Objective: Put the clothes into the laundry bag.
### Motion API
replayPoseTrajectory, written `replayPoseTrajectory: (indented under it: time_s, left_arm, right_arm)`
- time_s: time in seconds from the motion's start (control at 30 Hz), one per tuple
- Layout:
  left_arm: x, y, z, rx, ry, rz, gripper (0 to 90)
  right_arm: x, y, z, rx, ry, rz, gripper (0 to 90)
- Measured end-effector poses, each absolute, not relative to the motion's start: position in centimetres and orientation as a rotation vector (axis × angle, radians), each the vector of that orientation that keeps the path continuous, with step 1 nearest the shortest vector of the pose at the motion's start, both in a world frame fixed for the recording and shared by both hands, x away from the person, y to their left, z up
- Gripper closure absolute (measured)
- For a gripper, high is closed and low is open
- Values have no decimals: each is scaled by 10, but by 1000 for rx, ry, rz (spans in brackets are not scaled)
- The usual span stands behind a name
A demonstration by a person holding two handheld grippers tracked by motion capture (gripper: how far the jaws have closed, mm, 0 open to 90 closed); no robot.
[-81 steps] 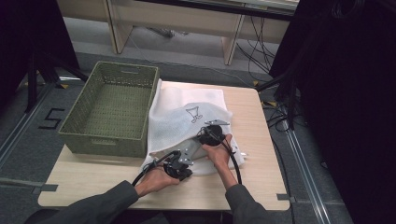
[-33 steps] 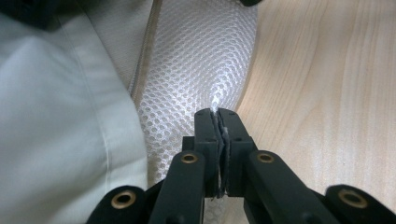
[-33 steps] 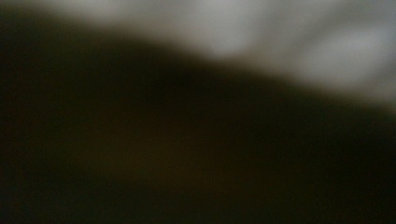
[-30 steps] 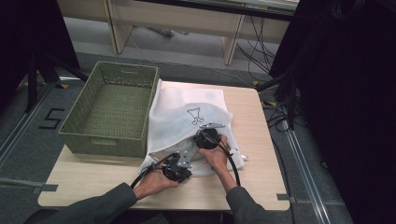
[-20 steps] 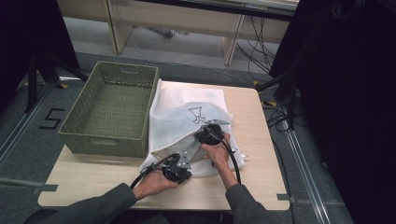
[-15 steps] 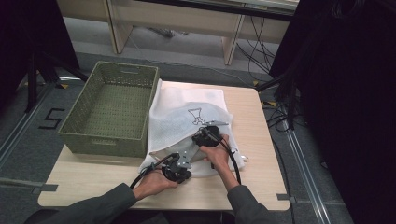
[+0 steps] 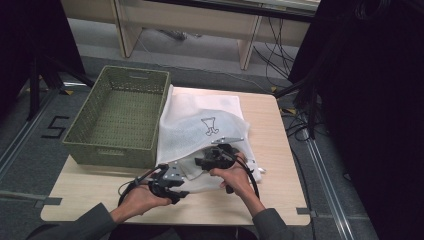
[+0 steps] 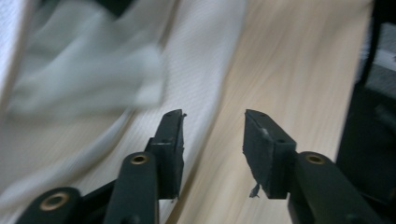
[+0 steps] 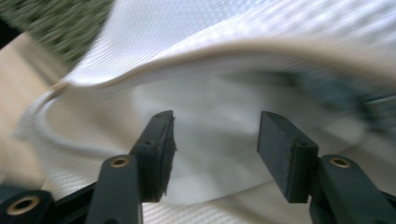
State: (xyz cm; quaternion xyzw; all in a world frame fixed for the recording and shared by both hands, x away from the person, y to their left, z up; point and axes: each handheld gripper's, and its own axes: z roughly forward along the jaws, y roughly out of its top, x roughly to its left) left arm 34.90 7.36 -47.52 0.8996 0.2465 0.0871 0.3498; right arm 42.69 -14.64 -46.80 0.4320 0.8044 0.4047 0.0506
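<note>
A: Where's the white mesh bag [image 7: 197, 127] lying?

B: On the wooden bench [image 7: 272, 197], spread from the far edge toward the person. Its left edge lies against the green woven basket [image 7: 120, 117], and a small dark drawing is printed on its top face.

A: And the left gripper [image 7: 172, 186]?

B: Near the front of the bench, just beside the bag's near left corner. In the left gripper view its jaws stand apart; they have just been opening. Nothing is between them: bare bench wood shows through the gap, and the mesh fabric [image 8: 196, 70] runs off to the left of them.

A: The right gripper [image 7: 207, 162]?

B: It sits over the bag's near edge, with the person's right hand [image 7: 235, 177] behind it. Its jaws are spread too, and they have also just been opening. In the right gripper view the pads [image 9: 161, 154] press on nothing; the bag's fabric [image 9: 215, 121] lies beyond the gap, folded and blurred, with a strip of the basket at the top left.

A: Anything in the basket?

B: No contents show in the high view.
</note>
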Motion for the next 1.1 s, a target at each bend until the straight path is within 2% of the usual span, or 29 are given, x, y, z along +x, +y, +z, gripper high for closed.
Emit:
replayPoseTrajectory:
  time_s: [0.1,0.27,0.33,0.4,0.47,0.53,0.7,0.93,1.1]
  left_arm:
    - [354,85,-481,2341,679,236,516]
    - [361,77,-487,2365,646,237,498]
    - [363,73,-491,2398,630,208,526]
    - [365,69,-497,2430,616,195,583]
    - [367,67,-499,2441,594,215,694]
    - [368,66,-498,2467,577,216,809]
    - [367,66,-499,2455,579,198,872]
    - [366,67,-499,2466,542,206,879]
    - [369,64,-500,2442,564,210,876]
  right_arm:
    - [420,-132,-476,1276,2467,1224,423]
    - [418,-108,-494,1183,2533,1068,412]
    - [418,-101,-502,1159,2524,968,520]
    - [420,-102,-503,1158,2498,962,687]
    - [425,-101,-504,1155,2432,965,791]
    - [434,-106,-504,1128,2408,919,828]
    - [458,-114,-508,1206,2308,906,842]
    - [490,-117,-511,1237,2194,853,851]
    - [497,-119,-510,1287,2163,859,845]
